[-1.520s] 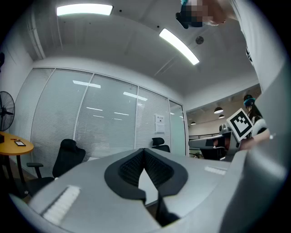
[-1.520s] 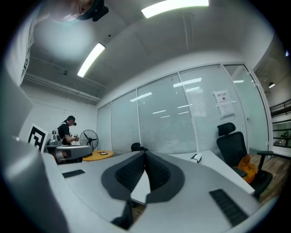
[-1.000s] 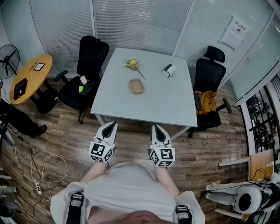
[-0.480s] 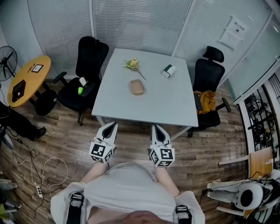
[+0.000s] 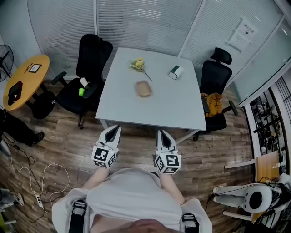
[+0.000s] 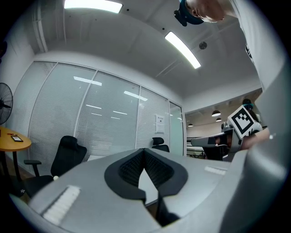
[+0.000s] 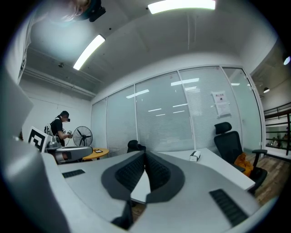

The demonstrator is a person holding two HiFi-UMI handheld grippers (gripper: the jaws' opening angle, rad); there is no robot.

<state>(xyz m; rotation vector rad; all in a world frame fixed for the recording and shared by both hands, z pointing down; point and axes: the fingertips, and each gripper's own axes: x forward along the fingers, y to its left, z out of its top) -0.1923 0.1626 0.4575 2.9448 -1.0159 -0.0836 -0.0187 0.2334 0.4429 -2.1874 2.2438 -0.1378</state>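
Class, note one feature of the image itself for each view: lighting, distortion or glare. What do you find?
Head view: even light, no hard shadows on the white rectangular table. Left gripper view: fisheye with black corners; the long ceiling strip light is blown out. Right gripper view: same fisheye; the glass wall reflects ceiling lights.

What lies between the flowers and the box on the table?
Nothing: bare table between flowers and box, shown in the head view.

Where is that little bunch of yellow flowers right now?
In the head view, the little bunch of yellow flowers lies at the far left of the white table, just beyond the flat brown oval object and left of the small white-and-green box.
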